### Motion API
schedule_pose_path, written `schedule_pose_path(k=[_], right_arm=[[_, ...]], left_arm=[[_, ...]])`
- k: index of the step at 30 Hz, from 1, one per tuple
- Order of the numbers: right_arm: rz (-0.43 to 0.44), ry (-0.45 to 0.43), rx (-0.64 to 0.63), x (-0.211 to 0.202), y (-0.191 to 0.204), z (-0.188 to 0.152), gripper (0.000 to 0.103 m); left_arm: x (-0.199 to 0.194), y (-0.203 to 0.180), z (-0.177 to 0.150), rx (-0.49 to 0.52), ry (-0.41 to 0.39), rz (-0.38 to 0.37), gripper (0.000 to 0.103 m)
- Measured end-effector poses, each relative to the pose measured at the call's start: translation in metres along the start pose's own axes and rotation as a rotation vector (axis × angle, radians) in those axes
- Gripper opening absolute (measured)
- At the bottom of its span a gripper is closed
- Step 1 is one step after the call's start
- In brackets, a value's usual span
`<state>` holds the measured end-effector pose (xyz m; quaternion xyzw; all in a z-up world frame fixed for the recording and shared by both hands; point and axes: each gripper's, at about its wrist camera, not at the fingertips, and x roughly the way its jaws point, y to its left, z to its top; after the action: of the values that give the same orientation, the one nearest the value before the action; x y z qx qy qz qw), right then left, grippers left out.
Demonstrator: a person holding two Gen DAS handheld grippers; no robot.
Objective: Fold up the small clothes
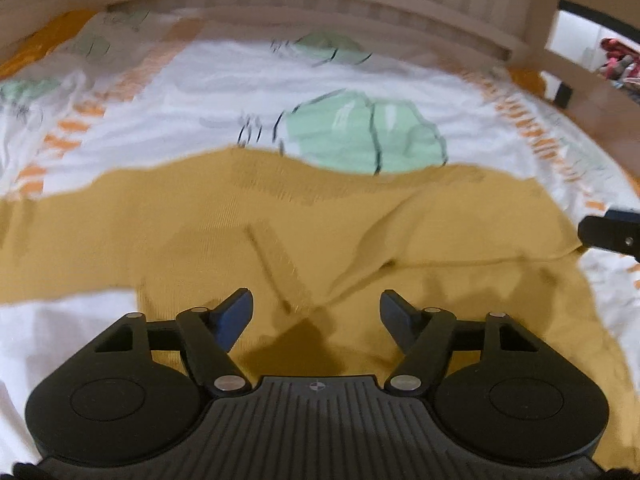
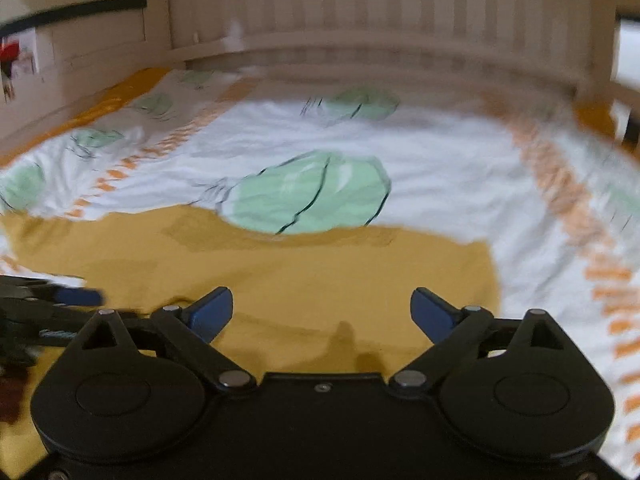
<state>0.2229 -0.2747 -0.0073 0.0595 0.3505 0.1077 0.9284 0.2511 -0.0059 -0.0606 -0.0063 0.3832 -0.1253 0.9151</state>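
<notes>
I saw the garment (image 1: 280, 232) lying spread on the bed sheet (image 1: 224, 92), w/ the headboard (image 1: 304, 4) behind it. My left gripper (image 1: 316, 312) hung above the garment's near part; my right gripper (image 2: 322, 312) hung above it too, just right of the left.

Both views are blurred. The garment (image 1: 280, 232) runs off the left edge, partly hidden behind the left gripper (image 1: 316, 312). Only a tip of the right gripper (image 1: 612, 234) shows at the right edge.
</notes>
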Motion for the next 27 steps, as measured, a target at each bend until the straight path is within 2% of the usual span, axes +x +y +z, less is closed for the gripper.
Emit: schedule_pose_path(k=[3,5,9,12,15,17,19,24,27], right_arm=[[0.076,0.021,0.187,-0.027,-0.014,0.02,0.096],[0.109,0.002,0.25,-0.05,-0.014,0.029,0.096],[0.15,-0.071,0.275,-0.083,-0.003,0.03,0.099],[0.164,-0.084,0.296,-0.078,-0.002,0.018,0.099],[0.045,-0.171,0.237,-0.067,0.0,-0.001,0.099],[-0.08,-0.252,0.115,-0.054,0.008,-0.017,0.099],[-0.163,-0.303,0.021,-0.043,0.015,-0.03,0.099],[-0.256,-0.37,-0.086,-0.021,0.024,-0.051,0.101],[-0.236,-0.39,-0.169,-0.018,0.029,-0.06,0.101]], left_arm=[[-0.013,-0.007,0.013,0.017,-0.016,-0.013,0.069],[-0.023,-0.011,0.022,0.03,-0.014,-0.025,0.069],[-0.05,-0.014,0.036,0.06,-0.029,0.009,0.069],[-0.067,-0.008,0.043,0.038,-0.061,0.034,0.069],[-0.074,-0.004,0.045,0.042,-0.089,0.073,0.069],[-0.072,0.0,0.044,0.038,-0.09,0.088,0.069],[-0.066,0.004,0.041,0.015,-0.079,0.089,0.069],[-0.043,0.012,0.037,-0.081,-0.059,0.118,0.069],[-0.025,0.013,0.036,-0.107,-0.026,0.14,0.069]])
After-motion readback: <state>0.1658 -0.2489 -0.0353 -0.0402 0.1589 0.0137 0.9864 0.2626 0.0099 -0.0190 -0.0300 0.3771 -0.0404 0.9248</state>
